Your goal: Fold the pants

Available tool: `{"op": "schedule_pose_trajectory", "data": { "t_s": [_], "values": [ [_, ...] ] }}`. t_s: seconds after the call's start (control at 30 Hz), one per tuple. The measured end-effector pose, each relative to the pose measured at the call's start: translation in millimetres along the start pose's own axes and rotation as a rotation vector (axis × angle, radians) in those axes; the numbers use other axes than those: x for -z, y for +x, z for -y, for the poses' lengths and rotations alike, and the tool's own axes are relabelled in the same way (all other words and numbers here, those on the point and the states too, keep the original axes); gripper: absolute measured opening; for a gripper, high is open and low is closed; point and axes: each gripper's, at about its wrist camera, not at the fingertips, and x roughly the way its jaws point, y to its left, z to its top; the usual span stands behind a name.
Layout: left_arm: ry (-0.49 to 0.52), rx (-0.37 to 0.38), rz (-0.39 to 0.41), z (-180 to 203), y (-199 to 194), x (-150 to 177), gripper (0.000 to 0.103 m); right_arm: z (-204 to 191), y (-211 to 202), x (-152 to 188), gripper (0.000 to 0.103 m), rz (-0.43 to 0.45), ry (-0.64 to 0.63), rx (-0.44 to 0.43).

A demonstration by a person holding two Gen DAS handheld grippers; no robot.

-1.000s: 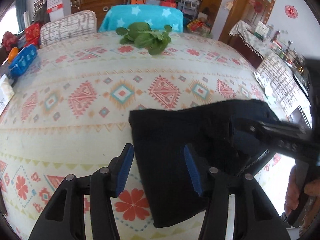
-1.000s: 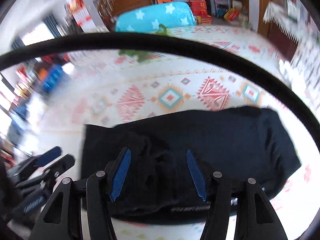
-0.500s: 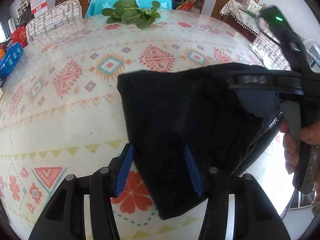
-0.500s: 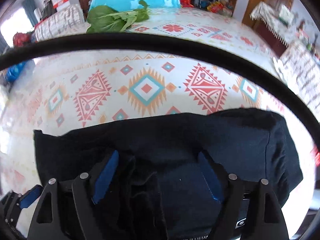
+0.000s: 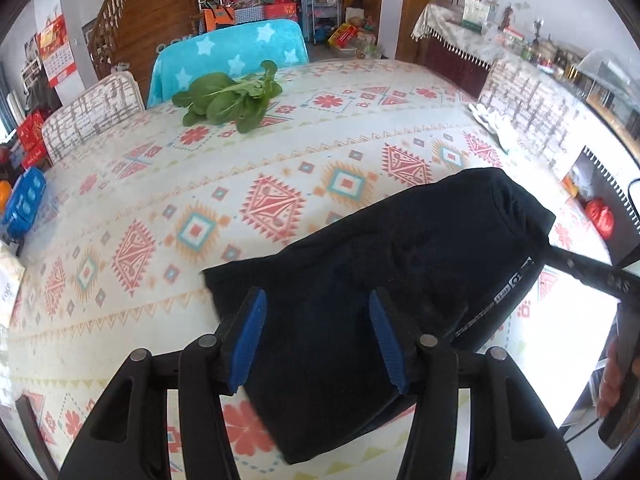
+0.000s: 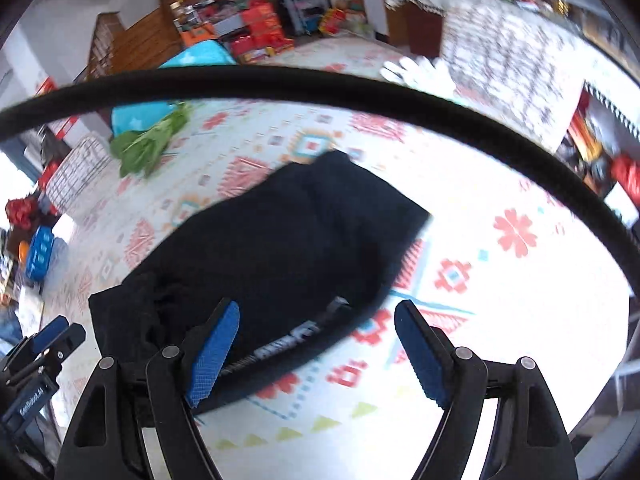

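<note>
The black pants [image 5: 384,276] lie folded in a compact block on the patterned tablecloth [image 5: 168,200], with a white printed strip along one edge. My left gripper [image 5: 316,336] is open and hovers above the near end of the pants. My right gripper [image 6: 316,344] is open wide and empty, above the near right edge of the pants [image 6: 280,248]. The left gripper's blue tip [image 6: 52,330] shows at the far left of the right wrist view. The right tool's black body [image 5: 592,276] crosses the right edge of the left wrist view.
A bunch of green leaves [image 5: 232,98] lies at the table's far side, near a turquoise star-print chair [image 5: 232,60]. A blue box [image 5: 24,204] sits at the left edge. A white glove [image 6: 420,70] lies at the far right. A black cable [image 6: 320,88] arcs across the right wrist view.
Both grippers have drawn back and up from the pants. The right gripper, which was down on the cloth, has swung to the right and opened wider. The pants stay folded on the table.
</note>
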Motion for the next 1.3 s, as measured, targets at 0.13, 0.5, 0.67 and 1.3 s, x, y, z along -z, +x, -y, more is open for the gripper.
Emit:
{"op": "schedule_pose_trajectory", "data": {
  "t_s": [0.13, 0.5, 0.67, 1.3],
  "values": [
    [0.051, -0.028, -0.015, 37.3, 4.1, -12.5, 0.053, 35.0, -5.3, 9.0, 0.084, -0.017, 0.044, -0.015],
    [0.150, 0.037, -0.031, 113.3, 38.8, -88.3, 0.053, 84.1, 5.0, -5.0, 0.084, -0.039, 0.086, -0.187],
    [0.202, 0.150, -0.090, 147.4, 77.4, -120.4, 0.053, 91.2, 21.3, -6.1, 0.084, -0.069, 0.099, -0.274],
    [0.185, 0.346, -0.303, 192.0, 191.7, -163.4, 0.053, 78.0, 61.0, -36.6, 0.084, -0.072, 0.096, -0.354]
  ]
}}
